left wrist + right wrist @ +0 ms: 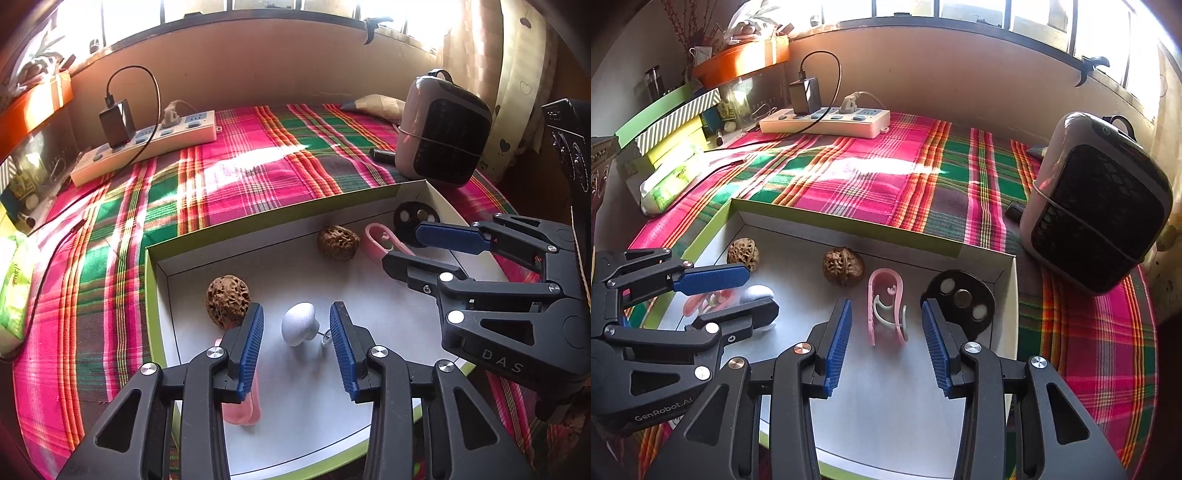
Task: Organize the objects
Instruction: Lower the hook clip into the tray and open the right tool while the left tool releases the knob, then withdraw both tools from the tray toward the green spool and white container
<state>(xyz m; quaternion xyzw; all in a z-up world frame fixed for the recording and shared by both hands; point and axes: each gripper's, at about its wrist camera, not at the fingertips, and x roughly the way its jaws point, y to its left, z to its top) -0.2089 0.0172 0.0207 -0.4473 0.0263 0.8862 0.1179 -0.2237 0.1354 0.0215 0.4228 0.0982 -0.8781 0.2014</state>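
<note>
Both hand-held grippers hover over a shallow white box (159,280) with lime-green rims, set on a bench spread with plaid cloth (236,177). Left gripper (297,345) stands released, its blue ribbed pads straddling but not touching a small white mushroom-shaped knob (298,323) near the box's front edge; right gripper (886,341) is likewise unclenched, a pink-and-white clip (886,306) lying loose between its pads. Two walnuts (228,301) (337,242) rest toward the back wall, one near the left wall, and a black disc with round inserts (960,295) sits in the back right corner (a second pink item lies partly hidden under the left jaw). The knob looks light, hard and smooth, likely to roll or slip; its rounded cap seems the safest hold. The thin plastic clip would probably flex, so gripping across its sides appears best.
</note>
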